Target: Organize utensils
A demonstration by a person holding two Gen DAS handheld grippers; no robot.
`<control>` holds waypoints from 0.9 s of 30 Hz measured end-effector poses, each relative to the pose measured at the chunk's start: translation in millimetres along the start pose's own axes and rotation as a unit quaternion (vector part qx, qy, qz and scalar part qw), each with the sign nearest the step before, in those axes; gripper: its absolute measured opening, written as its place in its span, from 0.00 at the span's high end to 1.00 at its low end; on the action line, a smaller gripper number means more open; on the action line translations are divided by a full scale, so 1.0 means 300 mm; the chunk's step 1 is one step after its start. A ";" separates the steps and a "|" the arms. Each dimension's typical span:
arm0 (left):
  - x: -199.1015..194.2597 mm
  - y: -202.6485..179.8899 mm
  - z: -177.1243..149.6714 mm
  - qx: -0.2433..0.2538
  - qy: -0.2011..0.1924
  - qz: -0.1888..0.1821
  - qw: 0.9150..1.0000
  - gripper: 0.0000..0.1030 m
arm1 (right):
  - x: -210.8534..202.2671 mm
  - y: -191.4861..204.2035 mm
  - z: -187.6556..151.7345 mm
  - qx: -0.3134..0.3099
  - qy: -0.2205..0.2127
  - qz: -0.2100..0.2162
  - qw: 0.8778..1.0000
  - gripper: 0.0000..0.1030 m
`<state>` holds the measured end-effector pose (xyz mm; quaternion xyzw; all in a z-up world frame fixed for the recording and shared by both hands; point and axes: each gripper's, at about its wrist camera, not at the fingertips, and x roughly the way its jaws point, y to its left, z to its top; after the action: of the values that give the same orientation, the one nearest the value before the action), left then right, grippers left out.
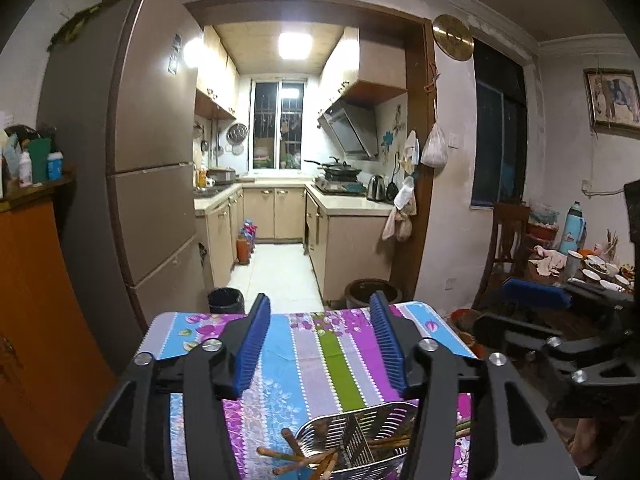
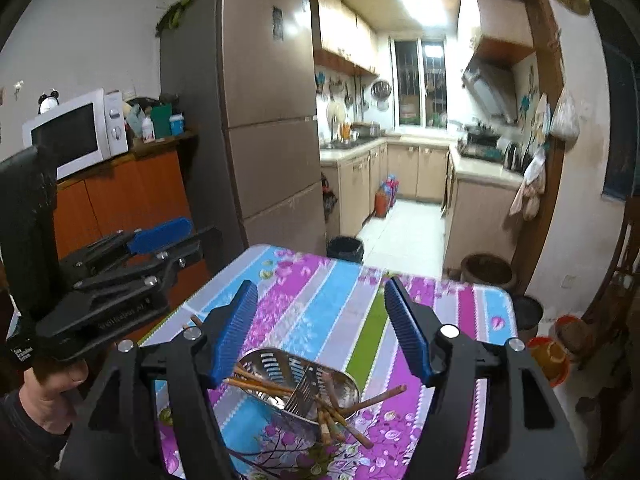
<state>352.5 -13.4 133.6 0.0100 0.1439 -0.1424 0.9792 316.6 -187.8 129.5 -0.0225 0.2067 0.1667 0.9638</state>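
Fingers (image 2: 234, 334) on the right gripper (image 2: 320, 332) are sitting wide apart and holding nothing, same deal with the left gripper (image 1: 322, 338). Low centre of the right frame, the metal utensil holder (image 2: 296, 384) is lying tipped on its side on the table (image 2: 320, 300), mouth facing the lower right, with wooden chopsticks (image 2: 332, 416) spilling out along that line. It's sitting just below and between the right fingers, so I'd guess that side is nearer; in the left view it's only peeking in at the bottom edge.
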 end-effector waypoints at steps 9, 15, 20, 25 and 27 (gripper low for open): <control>-0.243 0.013 -0.013 -0.001 -0.050 0.018 0.999 0.24 | -0.227 0.067 -0.050 -0.012 -0.078 -0.028 0.996 0.06; -0.513 -0.007 -0.146 0.014 -0.114 0.053 0.992 0.05 | -0.441 0.160 -0.228 -0.020 -0.146 -0.058 0.987 0.05; -0.689 -0.016 -0.304 0.001 -0.133 0.073 0.988 0.04 | -0.540 0.230 -0.424 -0.009 -0.142 -0.109 0.984 0.05; -0.815 -0.013 -0.469 -0.024 -0.116 0.085 0.989 0.04 | -0.630 0.265 -0.577 0.017 -0.142 -0.108 0.984 0.05; -0.847 -0.020 -0.516 -0.025 -0.105 0.100 0.989 0.04 | -0.664 0.290 -0.621 0.019 -0.142 -0.113 0.983 0.05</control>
<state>74.4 60.3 57.8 -0.0147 0.0420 -0.0402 0.9982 43.8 -188.7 42.2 -0.0036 0.0675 0.0543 0.9962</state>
